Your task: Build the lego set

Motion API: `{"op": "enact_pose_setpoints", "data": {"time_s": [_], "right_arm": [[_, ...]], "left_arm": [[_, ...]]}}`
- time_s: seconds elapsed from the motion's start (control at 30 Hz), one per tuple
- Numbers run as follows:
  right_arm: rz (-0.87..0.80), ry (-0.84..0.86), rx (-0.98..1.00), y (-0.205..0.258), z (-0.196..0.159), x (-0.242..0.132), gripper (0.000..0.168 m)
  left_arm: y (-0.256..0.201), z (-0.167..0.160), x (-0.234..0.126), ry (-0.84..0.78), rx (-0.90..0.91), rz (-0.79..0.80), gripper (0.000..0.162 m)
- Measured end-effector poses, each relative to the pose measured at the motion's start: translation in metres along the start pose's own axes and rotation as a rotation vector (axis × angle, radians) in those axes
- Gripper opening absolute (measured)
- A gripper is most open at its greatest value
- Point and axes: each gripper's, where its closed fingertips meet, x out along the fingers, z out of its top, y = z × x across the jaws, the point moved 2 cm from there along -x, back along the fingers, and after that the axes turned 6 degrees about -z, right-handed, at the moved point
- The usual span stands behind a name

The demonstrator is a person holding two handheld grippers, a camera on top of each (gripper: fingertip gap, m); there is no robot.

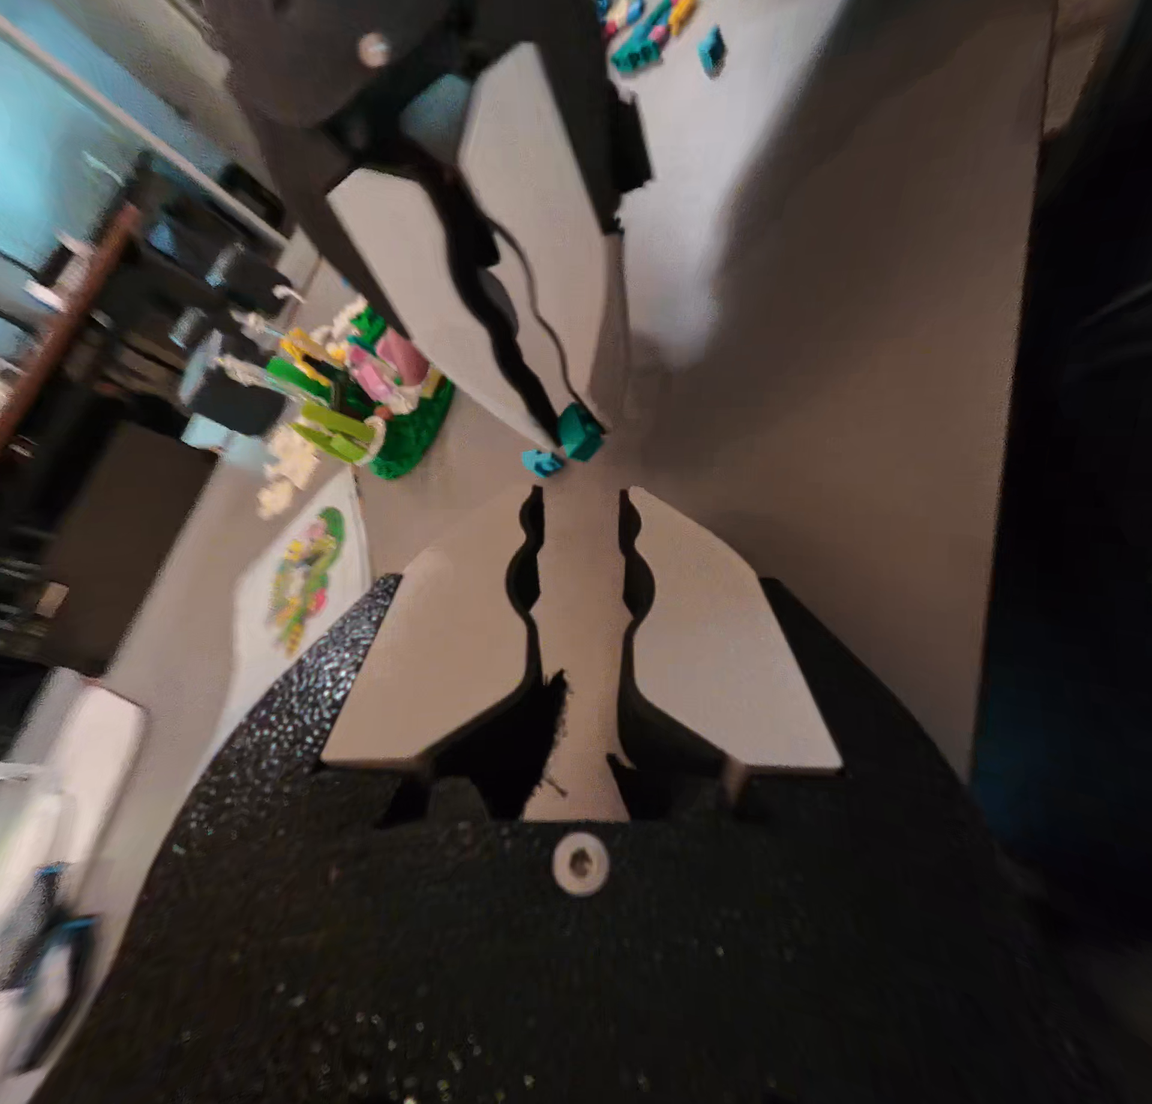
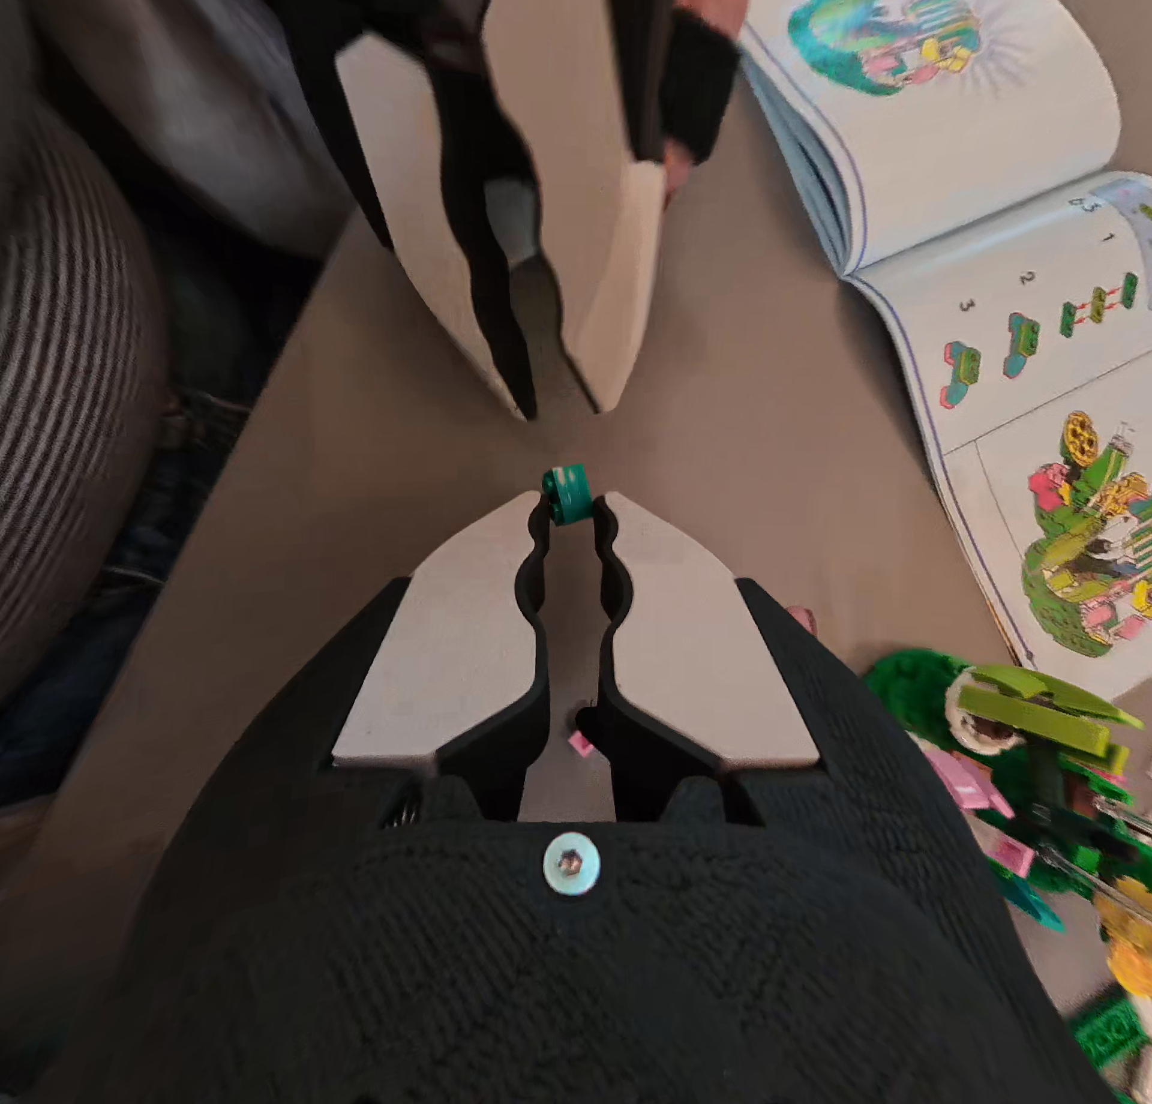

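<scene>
My right gripper [image 2: 567, 504] is shut on a small teal piece [image 2: 566, 494] with a dark green part, pinched at its fingertips above the grey table [image 2: 748, 451]. In the left wrist view the right gripper [image 1: 576, 435] comes down from the top with that teal piece [image 1: 581, 433]. A small light blue piece [image 1: 542, 462] sits right beside its tip; I cannot tell whether it rests on the table. My left gripper [image 1: 580, 494] is open and empty, its tips just short of the teal piece. It faces the right gripper tip to tip in the right wrist view [image 2: 561, 412].
The part-built green lego model [image 1: 386, 407] stands left of the grippers, and at lower right in the right wrist view [image 2: 1028, 762]. An open instruction booklet [image 2: 935, 170] lies beside it. Loose bricks [image 1: 642, 27] lie far off. A small pink piece [image 2: 581, 744] lies under my right gripper. A person's striped sleeve [image 2: 62, 388] is at the table edge.
</scene>
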Motion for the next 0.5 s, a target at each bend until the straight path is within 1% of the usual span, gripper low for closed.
{"op": "enact_pose_setpoints", "data": {"time_s": [0.1, 0.17, 0.2, 0.23, 0.27, 0.33, 0.47, 0.5], "right_arm": [[-0.024, 0.016, -0.019, 0.004, -0.003, 0.006, 0.012], [-0.032, 0.031, -0.02, 0.003, -0.006, 0.01, 0.013], [-0.027, 0.033, -0.016, 0.002, -0.007, 0.011, 0.014], [-0.018, 0.033, -0.01, 0.002, -0.009, 0.009, 0.021], [-0.012, 0.03, 0.001, -0.001, -0.01, 0.006, 0.027], [-0.009, 0.015, 0.03, -0.008, -0.013, -0.003, 0.031], [-0.014, 0.023, 0.046, -0.024, -0.021, -0.008, 0.031], [-0.019, 0.034, 0.045, -0.028, -0.023, -0.006, 0.029]], "left_arm": [[0.003, 0.005, -0.004, -0.043, -0.213, -0.057, 0.024], [0.007, 0.008, -0.004, -0.057, -0.319, -0.086, 0.026], [0.008, 0.009, -0.004, -0.062, -0.365, -0.099, 0.027], [0.009, 0.01, -0.003, -0.069, -0.407, -0.112, 0.028], [0.009, 0.011, -0.002, -0.074, -0.444, -0.12, 0.029], [0.01, 0.011, 0.001, -0.066, -0.494, -0.129, 0.032], [0.01, 0.005, 0.012, -0.001, -0.561, -0.133, 0.033], [0.01, 0.003, 0.016, 0.018, -0.578, -0.135, 0.033]]}}
